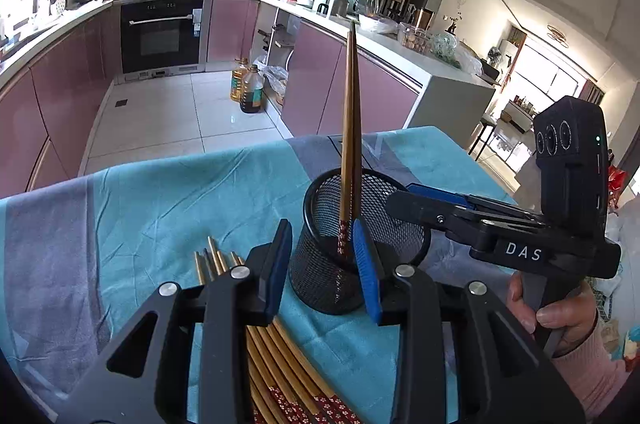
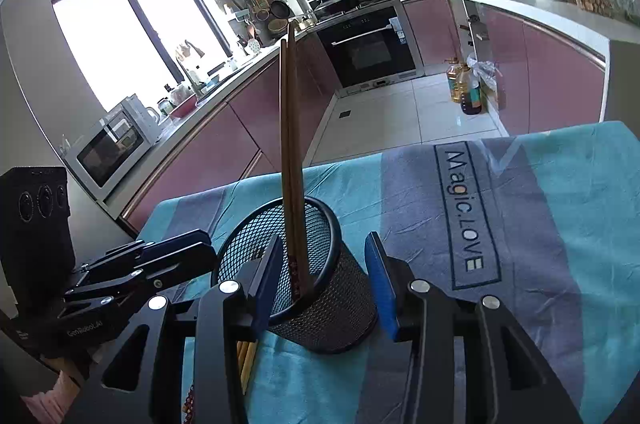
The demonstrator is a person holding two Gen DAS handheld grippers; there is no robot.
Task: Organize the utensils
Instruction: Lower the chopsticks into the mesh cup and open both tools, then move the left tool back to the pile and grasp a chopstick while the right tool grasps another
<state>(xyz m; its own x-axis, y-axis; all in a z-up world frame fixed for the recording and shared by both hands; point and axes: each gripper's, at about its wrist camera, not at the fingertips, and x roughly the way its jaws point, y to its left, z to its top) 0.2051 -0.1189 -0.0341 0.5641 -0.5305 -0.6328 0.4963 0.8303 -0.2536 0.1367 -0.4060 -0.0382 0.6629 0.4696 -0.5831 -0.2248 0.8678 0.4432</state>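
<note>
Left wrist view: one black mesh cup (image 1: 360,244) at lower centre on the teal-and-grey cloth (image 1: 160,191) covering the desk, with two brown chopsticks (image 1: 351,127) standing in it, tips up toward the upper centre of the frame, patterned ends down inside the mesh. Left gripper (image 1: 326,266) low in the frame, jaws apart with nothing pressed between the blue pads; cup and both standing chopsticks just beyond the right pad, none of them gripped. Loose chopsticks (image 1: 280,356) lying in a fan on the cloth under the gripper, at bottom centre; five or so tips visible left of the left pad, exact count not readable. Right gripper (image 1: 436,199) entering from the right edge, reaching the cup's right side, held by a hand (image 1: 560,316) in a pink sleeve at lower right; spread of its jaws not readable from this side.

Right wrist view: same cup (image 2: 320,288) at lower centre, the two chopsticks (image 2: 290,143) upright in it and leaning slightly against the near rim. Right gripper (image 2: 324,276) with jaws apart, straddling the cup, pads clear of the chopsticks. Left gripper (image 2: 188,248) at lower left, close beside the cup's left rim. Printed lettering on the cloth (image 2: 540,224) at right.
</note>
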